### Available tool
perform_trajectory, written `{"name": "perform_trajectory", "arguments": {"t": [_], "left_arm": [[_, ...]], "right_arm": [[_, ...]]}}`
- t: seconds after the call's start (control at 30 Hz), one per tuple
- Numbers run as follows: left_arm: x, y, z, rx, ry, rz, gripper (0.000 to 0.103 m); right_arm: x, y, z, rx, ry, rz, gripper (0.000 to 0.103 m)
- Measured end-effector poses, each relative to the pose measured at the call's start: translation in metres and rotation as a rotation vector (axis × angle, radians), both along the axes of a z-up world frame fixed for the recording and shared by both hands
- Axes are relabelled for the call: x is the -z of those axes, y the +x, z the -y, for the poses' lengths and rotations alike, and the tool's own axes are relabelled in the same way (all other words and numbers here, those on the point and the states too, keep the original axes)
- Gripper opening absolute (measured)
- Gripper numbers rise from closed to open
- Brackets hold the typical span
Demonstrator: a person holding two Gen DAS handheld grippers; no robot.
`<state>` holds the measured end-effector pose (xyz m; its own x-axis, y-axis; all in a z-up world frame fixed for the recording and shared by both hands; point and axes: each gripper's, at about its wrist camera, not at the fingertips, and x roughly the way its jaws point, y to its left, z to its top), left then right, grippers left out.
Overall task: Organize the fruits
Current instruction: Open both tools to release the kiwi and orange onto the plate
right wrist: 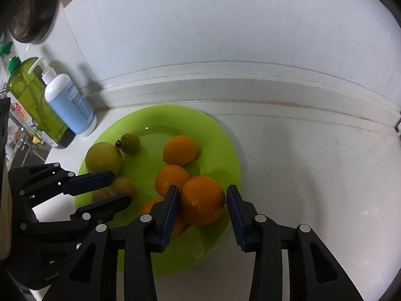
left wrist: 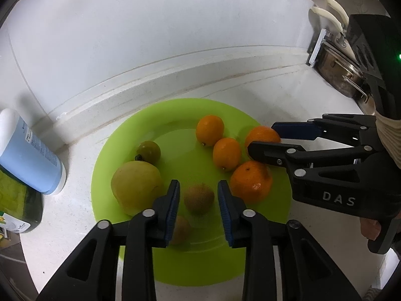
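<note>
A lime green plate (left wrist: 175,266) (right wrist: 215,135) on the white counter holds several fruits. My left gripper (left wrist: 198,202) is open, its fingers on either side of a small brown fruit (left wrist: 199,199); a second brown fruit (left wrist: 180,229) lies just below it. A yellow-green pear (left wrist: 136,186) and a small green fruit (left wrist: 148,151) lie to the left. Several oranges (left wrist: 226,153) lie on the right. My right gripper (right wrist: 203,202) is open around one orange (right wrist: 202,200), its fingers close to the orange's sides.
A blue and white pump bottle (right wrist: 70,102) and a green bottle (right wrist: 35,100) stand left of the plate by the wall. A metal pot (left wrist: 340,72) sits at the far right. A raised ledge (left wrist: 175,72) runs along the wall.
</note>
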<state>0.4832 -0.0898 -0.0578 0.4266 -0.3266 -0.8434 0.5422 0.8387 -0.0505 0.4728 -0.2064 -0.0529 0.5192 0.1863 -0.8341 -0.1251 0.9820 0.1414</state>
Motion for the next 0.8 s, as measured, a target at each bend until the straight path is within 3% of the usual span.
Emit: {"name": "perform_trajectory", "arguments": {"t": [0.07, 0.3, 0.63, 0.8], "left_arm": [[-0.003, -0.002, -0.005, -0.005, -0.005, 0.009, 0.034], [-0.025, -0.018, -0.015, -0.039, -0.015, 0.079, 0.040], [-0.068, -0.067, -0.042, -0.085, -0.067, 0.189, 0.049], [-0.086, -0.100, -0.050, -0.108, -0.089, 0.237, 0.055]], "right_arm": [[-0.004, -0.002, -0.001, -0.003, -0.002, 0.023, 0.049], [-0.019, -0.014, -0.004, -0.004, -0.014, 0.070, 0.049], [-0.053, -0.064, -0.009, 0.019, -0.036, 0.177, 0.049], [-0.075, -0.103, -0.010, 0.046, -0.034, 0.252, 0.060]]}}
